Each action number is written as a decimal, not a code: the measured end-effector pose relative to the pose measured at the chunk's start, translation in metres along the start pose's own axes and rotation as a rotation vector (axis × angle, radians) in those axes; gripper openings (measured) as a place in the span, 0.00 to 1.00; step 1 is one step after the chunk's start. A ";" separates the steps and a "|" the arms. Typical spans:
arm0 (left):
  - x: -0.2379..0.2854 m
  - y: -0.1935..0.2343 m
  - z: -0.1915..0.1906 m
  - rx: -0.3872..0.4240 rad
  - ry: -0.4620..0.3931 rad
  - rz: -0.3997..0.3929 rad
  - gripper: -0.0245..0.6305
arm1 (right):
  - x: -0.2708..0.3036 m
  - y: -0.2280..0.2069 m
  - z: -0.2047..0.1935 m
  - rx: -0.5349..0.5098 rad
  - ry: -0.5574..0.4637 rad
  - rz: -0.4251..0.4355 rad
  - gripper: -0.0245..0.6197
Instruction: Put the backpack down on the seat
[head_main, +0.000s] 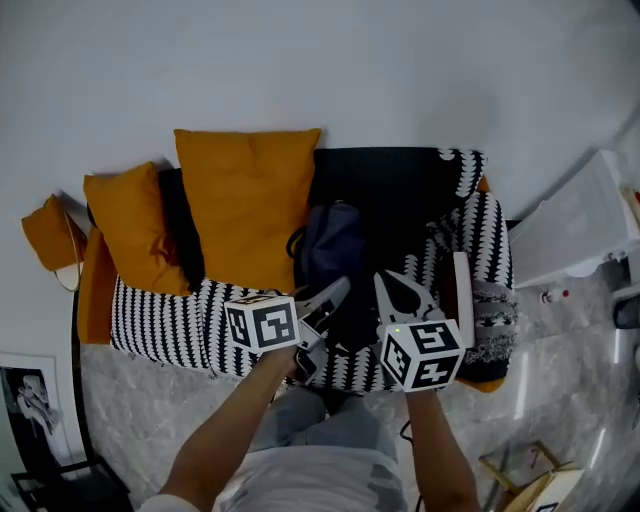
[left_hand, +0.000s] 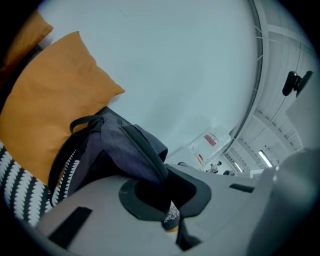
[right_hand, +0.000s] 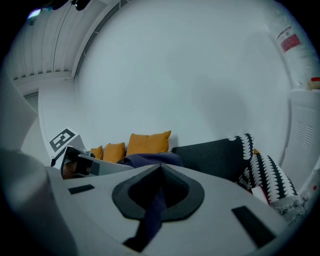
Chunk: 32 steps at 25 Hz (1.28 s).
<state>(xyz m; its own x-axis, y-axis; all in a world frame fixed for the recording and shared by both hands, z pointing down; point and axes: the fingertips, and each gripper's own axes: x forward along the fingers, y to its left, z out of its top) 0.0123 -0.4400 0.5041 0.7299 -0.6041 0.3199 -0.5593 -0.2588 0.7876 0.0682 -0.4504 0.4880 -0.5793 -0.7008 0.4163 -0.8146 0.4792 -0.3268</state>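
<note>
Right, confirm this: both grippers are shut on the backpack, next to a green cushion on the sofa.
Wrong colour: the cushion is orange, not green; the head view shows it. The rest stands: the left gripper and right gripper are both shut on the backpack beside it on the sofa.

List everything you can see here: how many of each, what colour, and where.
sofa: one, dark with a black-and-white patterned cover, against the wall
cushions: three, orange, sofa's left side
backpack: one, dark blue-grey, at the sofa's middle
cabinet: one, white, right of the sofa
picture: one, black-and-white, on the floor at lower left
left gripper: one, grey, shut on a backpack strap
right gripper: one, grey, shut on a backpack strap
</note>
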 end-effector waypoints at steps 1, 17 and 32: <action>0.005 0.004 0.002 0.003 0.005 -0.002 0.05 | 0.005 -0.003 -0.001 0.002 0.002 -0.001 0.04; 0.060 0.070 0.043 0.043 0.008 -0.019 0.05 | 0.073 -0.022 -0.018 0.033 0.027 -0.015 0.04; 0.069 0.134 0.029 0.054 0.087 0.027 0.05 | 0.106 -0.012 -0.055 0.056 0.097 -0.007 0.04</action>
<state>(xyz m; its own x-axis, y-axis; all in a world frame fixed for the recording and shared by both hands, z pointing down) -0.0240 -0.5388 0.6166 0.7440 -0.5445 0.3871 -0.5982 -0.2848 0.7491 0.0148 -0.5008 0.5824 -0.5756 -0.6484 0.4982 -0.8175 0.4420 -0.3693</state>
